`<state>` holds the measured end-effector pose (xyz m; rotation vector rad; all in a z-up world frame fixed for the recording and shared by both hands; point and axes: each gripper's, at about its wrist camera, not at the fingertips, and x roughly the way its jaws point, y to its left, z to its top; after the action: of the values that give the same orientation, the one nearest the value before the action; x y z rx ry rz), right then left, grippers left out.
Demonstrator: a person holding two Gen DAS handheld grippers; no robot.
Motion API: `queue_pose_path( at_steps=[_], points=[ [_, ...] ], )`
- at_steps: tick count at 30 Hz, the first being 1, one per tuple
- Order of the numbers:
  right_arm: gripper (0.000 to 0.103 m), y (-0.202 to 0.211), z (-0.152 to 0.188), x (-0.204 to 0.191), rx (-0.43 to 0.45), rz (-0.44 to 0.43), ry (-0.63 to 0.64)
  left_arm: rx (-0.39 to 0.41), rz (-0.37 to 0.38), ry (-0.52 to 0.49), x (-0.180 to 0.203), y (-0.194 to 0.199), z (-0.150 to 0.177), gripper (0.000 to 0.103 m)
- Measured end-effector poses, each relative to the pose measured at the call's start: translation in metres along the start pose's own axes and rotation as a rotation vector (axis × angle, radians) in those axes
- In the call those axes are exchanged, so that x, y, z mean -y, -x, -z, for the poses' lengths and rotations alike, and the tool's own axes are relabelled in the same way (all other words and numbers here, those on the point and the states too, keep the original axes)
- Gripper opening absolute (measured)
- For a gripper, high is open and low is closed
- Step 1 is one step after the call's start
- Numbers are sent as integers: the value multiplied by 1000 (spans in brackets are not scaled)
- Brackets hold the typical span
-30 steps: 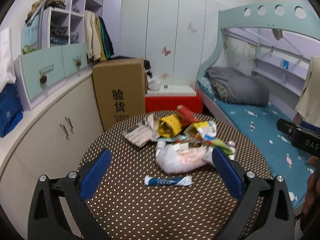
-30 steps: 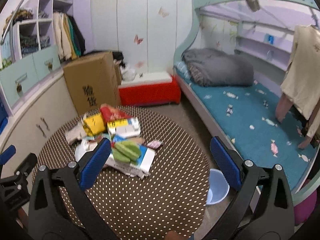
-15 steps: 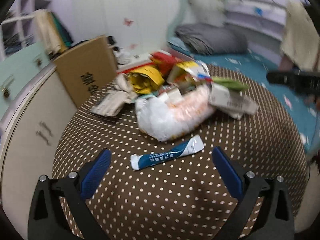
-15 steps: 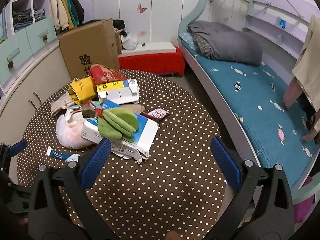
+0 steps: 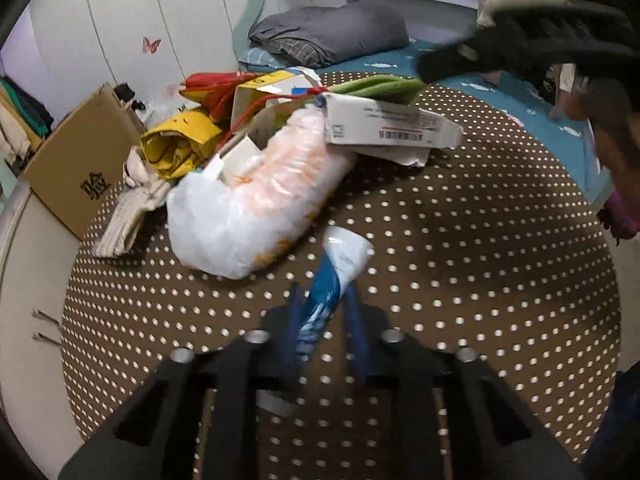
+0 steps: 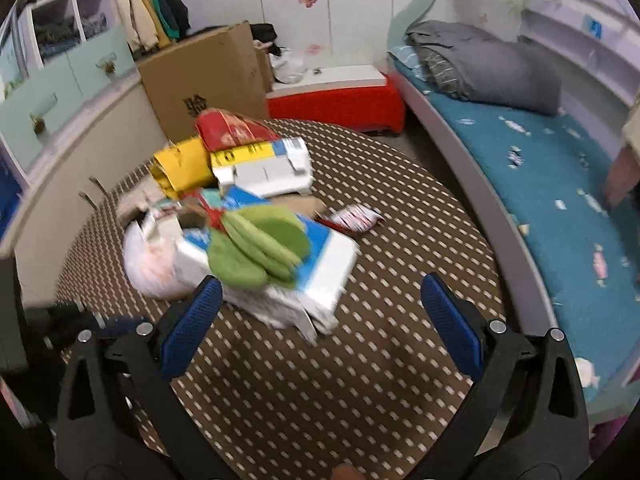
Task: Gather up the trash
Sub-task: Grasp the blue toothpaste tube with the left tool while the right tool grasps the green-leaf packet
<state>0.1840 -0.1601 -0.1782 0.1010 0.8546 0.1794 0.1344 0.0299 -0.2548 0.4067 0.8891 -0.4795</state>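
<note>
The left tongs [image 5: 322, 304] have just been closing and now grip the blue-white tube [image 5: 330, 276] near the surface's [image 5: 460, 280] front edge. The right tongs [image 6: 320, 312] stand released before the trash pile [image 6: 256, 220] at the middle.

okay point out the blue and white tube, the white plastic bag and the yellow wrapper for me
blue and white tube [image 5: 325, 292]: left wrist view, on its blue middle between the left gripper's fingers.
white plastic bag [image 5: 240, 224]: left wrist view, on its bulging white side.
yellow wrapper [image 6: 182, 166]: right wrist view, on its yellow front face.
</note>
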Motion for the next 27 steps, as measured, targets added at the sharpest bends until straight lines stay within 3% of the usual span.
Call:
queue_pose_path(
  at_steps=[6,7,9,10,14,27],
  points=[
    [93,-38,-21,-17,-72,-130,1,15,23,106,2,7,5,14],
    [85,-43,-22,-18,-87,-154,-1,18,27,126,3,10,8,14],
    [58,-53,-22,-19,-128,-191,-16,24,30,159,1,15,10,12],
    [39,-56,-21,-19,-141,-197,-20,26,32,169,0,15,10,11],
    [15,-39,-20,-14,-100,-225,-26,42,45,215,4,22,10,10],
    [14,26,-21,42,44,-245,-108,142,91,351,17,61,-10,9]
  ],
)
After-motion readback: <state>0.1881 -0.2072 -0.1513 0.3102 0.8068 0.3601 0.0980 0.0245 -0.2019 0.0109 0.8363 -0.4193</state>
